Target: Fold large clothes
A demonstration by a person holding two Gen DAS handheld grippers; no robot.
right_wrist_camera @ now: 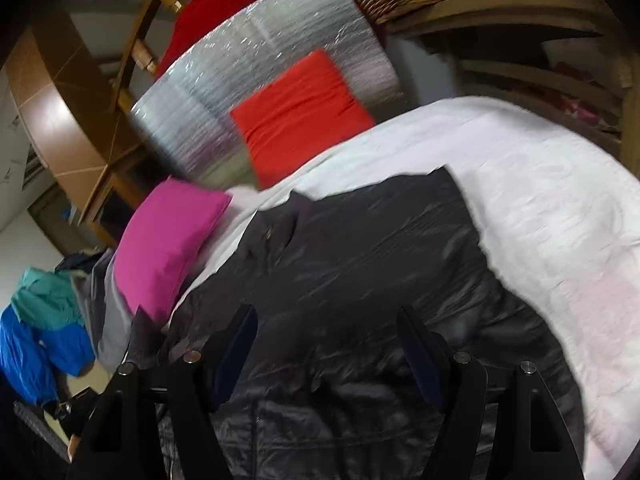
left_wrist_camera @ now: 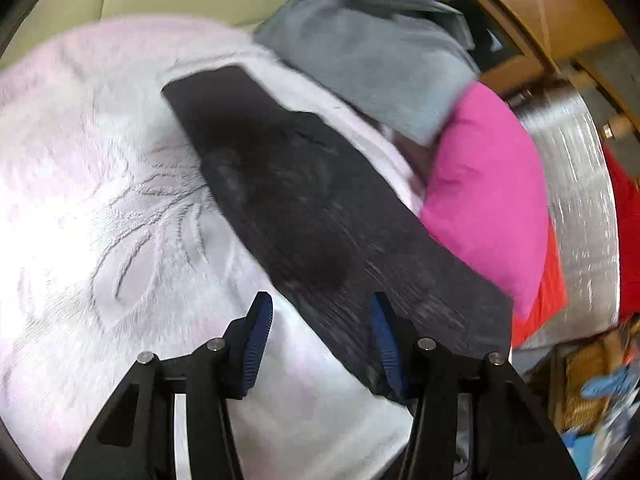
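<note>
— So where was the black jacket (right_wrist_camera: pixel 360 280) when you paused?

— It lay spread over the pale pink bedspread (left_wrist_camera: pixel 100 160), with a magenta pillow (right_wrist_camera: pixel 168 248) just beside its far edge and an orange pillow (right_wrist_camera: pixel 296 112) behind that, against the silver foil panel (right_wrist_camera: pixel 240 80).

— And your tongs?

— Your left gripper (left_wrist_camera: pixel 320 316) hung with its jaws apart over the jacket's near edge, nothing pressed between the blue pads (left_wrist_camera: pixel 256 336). Your right gripper (right_wrist_camera: pixel 326 344) stood spread over the jacket's shiny middle, pinching nothing either.

— Anything else nearby?

— You had a grey garment (left_wrist_camera: pixel 368 60) lying past the pillow, and blue and teal clothes (right_wrist_camera: pixel 40 332) heaped at the side.
</note>
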